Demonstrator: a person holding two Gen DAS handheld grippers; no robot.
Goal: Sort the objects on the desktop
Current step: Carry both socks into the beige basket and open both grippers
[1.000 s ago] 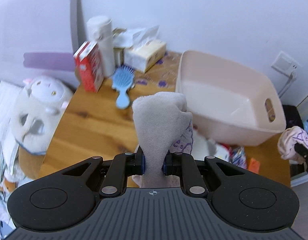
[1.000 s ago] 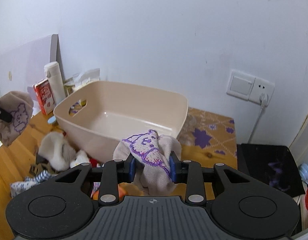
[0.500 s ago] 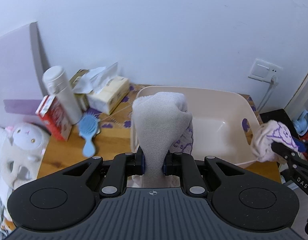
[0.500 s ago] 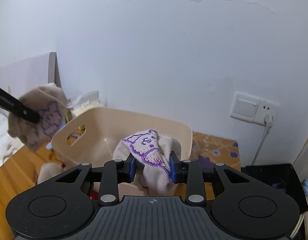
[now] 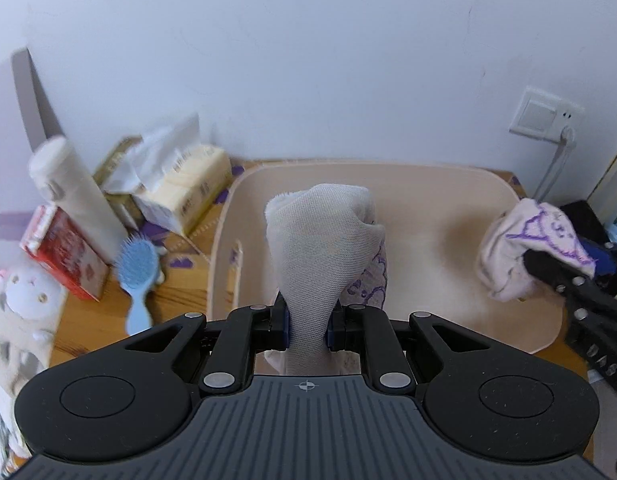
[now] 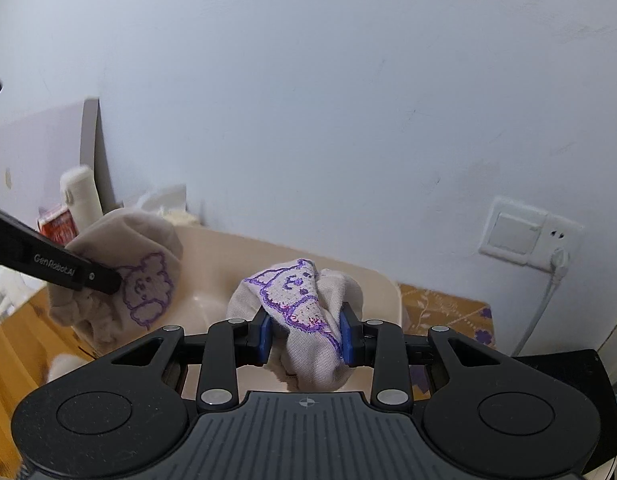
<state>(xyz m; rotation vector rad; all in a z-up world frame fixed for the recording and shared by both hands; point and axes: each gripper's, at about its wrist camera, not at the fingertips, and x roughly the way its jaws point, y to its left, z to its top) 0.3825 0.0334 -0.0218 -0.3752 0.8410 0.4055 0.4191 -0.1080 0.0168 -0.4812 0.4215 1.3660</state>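
White wall, wood counter (image 5: 88,320) | both tools pinch socks: left tool (image 5: 307,322), right tool (image 6: 304,334) | we might miss the tub (image 5: 448,184) if we let go early.

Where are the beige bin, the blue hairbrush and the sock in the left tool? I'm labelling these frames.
beige bin (image 5: 448,168): left wrist view, on its far rim.
blue hairbrush (image 5: 137,258): left wrist view, on the bristle head.
sock (image 5: 320,240): left wrist view, on the bunched cloth above the left tool.
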